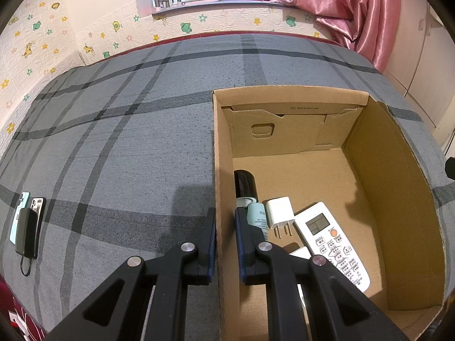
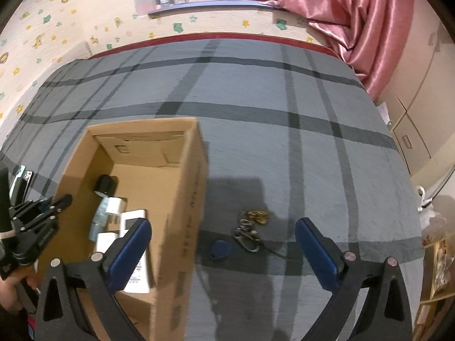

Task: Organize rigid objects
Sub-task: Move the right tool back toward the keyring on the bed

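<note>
An open cardboard box (image 1: 398, 199) stands on the grey plaid bed. In it lie a white remote (image 1: 332, 244), a white charger plug (image 1: 280, 212), a pale teal tube (image 1: 257, 217) and a black cylinder (image 1: 245, 183). My left gripper (image 1: 224, 227) is shut on the box's left wall, one finger inside and one outside. In the right wrist view my right gripper (image 2: 224, 244) stands wide open above the bed, just right of the box (image 2: 182, 199). A bunch of keys (image 2: 250, 227) with a blue fob (image 2: 220, 249) lies on the cover ahead of its fingers, untouched.
Two phones and a black power bank (image 1: 27, 227) lie on the bed, left of the box. A pink curtain (image 1: 355, 8) hangs at the back right. Cabinets (image 2: 412, 128) and a cluttered shelf (image 2: 438, 270) stand right of the bed. A person's hand (image 2: 11, 292) holds the left gripper.
</note>
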`<state>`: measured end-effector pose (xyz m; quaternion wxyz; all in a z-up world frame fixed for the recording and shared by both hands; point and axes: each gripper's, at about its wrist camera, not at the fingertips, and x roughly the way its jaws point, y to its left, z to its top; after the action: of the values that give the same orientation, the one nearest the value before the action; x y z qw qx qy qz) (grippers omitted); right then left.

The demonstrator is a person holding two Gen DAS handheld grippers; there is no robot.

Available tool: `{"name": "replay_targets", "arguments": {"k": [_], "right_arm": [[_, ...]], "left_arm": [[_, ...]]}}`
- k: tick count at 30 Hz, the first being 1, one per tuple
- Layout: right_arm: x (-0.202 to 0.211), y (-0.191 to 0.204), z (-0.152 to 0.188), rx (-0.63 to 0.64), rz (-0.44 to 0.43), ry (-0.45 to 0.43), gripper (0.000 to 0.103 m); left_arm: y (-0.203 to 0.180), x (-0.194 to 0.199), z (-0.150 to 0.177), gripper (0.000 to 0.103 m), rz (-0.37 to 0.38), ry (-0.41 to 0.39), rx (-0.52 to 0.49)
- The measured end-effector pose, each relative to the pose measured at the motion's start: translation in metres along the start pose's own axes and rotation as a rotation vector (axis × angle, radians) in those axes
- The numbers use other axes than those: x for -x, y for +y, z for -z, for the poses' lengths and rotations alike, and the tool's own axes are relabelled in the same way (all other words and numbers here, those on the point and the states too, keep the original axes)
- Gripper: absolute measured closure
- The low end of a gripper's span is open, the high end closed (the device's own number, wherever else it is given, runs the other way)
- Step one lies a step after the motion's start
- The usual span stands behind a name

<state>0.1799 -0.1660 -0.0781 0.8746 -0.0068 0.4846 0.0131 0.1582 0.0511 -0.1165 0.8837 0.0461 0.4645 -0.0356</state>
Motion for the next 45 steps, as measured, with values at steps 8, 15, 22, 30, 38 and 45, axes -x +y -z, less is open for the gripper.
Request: {"name": "replay_targets", "arguments": {"k": [8, 15, 22, 30, 38, 45], "right_arm": [[-0.021, -0.033, 0.017, -0.056, 0.024, 0.026, 0.0], [-0.04, -0.049, 0.021, -0.089, 0.022, 0.052, 0.0], [-0.066, -0.053, 0.021, -0.086, 0.019, 0.078, 0.0], [-0.098, -0.056, 0.023, -0.071, 0.015, 0.116, 0.0], [-0.124, -0.051, 0.027, -0.055, 0.018, 0.148, 0.0], [-0.146, -0.046, 0.031, -0.046, 0.038, 0.175, 0.0]], "left_arm": [[0.0, 0.0, 0.0, 0.09, -0.001, 0.001, 0.0], [-0.001, 0.0, -0.001, 0.09, -0.004, 0.004, -0.002], [-0.001, -0.002, 0.0, 0.09, -0.007, 0.003, -0.005], [-0.001, -0.001, -0.001, 0.09, -0.007, 0.003, -0.005], [-0.002, -0.001, 0.0, 0.09, -0.013, 0.004, -0.008], [-0.002, -0.001, 0.0, 0.09, -0.014, 0.001, -0.008]]}}
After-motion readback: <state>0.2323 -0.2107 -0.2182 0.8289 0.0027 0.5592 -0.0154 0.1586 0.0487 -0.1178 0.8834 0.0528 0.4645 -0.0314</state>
